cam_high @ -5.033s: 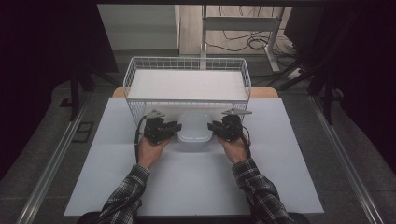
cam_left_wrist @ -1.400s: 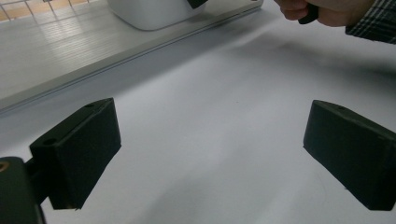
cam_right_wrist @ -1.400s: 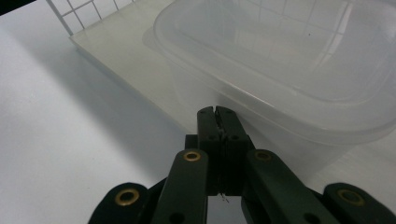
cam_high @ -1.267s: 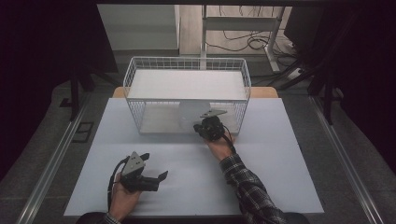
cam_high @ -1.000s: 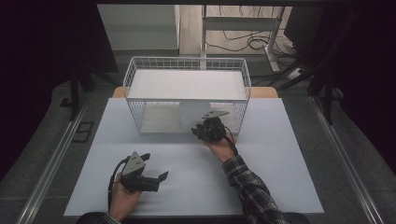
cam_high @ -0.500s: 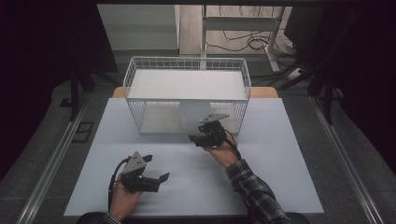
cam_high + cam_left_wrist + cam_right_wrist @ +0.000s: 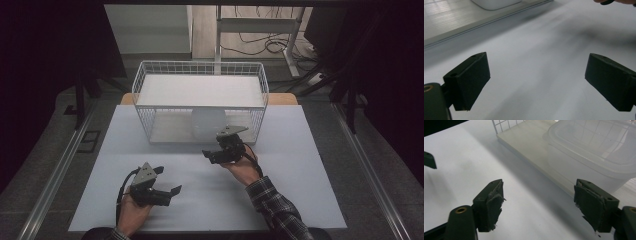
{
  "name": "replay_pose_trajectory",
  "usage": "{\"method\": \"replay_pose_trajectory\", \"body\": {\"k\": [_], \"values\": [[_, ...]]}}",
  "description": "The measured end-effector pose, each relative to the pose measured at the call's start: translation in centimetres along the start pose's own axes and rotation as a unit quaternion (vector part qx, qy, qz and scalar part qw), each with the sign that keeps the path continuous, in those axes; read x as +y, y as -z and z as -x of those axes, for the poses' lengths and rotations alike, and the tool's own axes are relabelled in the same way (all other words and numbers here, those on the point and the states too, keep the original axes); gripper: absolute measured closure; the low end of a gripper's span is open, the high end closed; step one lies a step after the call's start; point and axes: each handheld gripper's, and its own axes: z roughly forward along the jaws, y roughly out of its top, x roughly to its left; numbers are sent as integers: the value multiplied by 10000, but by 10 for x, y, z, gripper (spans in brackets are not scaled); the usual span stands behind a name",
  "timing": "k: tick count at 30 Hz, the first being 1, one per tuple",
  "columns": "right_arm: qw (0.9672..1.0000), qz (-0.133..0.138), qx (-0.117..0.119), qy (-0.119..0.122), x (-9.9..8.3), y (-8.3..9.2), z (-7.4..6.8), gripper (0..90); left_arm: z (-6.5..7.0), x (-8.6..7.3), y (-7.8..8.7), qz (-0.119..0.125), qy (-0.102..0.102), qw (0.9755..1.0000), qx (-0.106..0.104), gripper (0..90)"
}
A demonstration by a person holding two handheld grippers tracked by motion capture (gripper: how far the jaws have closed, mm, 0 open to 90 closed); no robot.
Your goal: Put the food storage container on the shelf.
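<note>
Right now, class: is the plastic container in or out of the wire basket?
In. The plastic container sits on the lower level of the wire basket, behind its front mesh.

My right gripper (image 7: 537,205) wears torn, rough black pads; the container (image 7: 596,152) is frosted plastic, the basket (image 7: 200,75) white wire.

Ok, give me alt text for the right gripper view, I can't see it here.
The right gripper is open and empty above the white table, its worn pads pointing at a translucent plastic container on the wire basket's floor.
</note>
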Motion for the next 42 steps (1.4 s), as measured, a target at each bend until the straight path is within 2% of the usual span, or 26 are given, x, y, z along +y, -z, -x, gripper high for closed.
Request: {"method": "replay_pose_trajectory", "body": {"k": [9, 17, 22, 35, 42], "values": [[10000, -80, 50, 23, -8, 7, -2, 155, -1, -1, -1, -52, 36, 10000, -15, 51], [9998, -144, 107, -90, -14, 14, -1, 84, -3, 0, 0, -88, 17, 10000, -2, 48], [9998, -165, 49, -67, -19, 24, -2, 46, -10, 0, 7, -3, 200, 9998, 3, 54], [9998, -87, -21, -172, -30, 46, 0, 41, -9, 0, 7, -49, 213, 9997, -51, 55], [9998, -35, -41, -179, -37, 56, -1, 35, -6, 1, 7, -54, 135, 9999, -15, 49]]}}
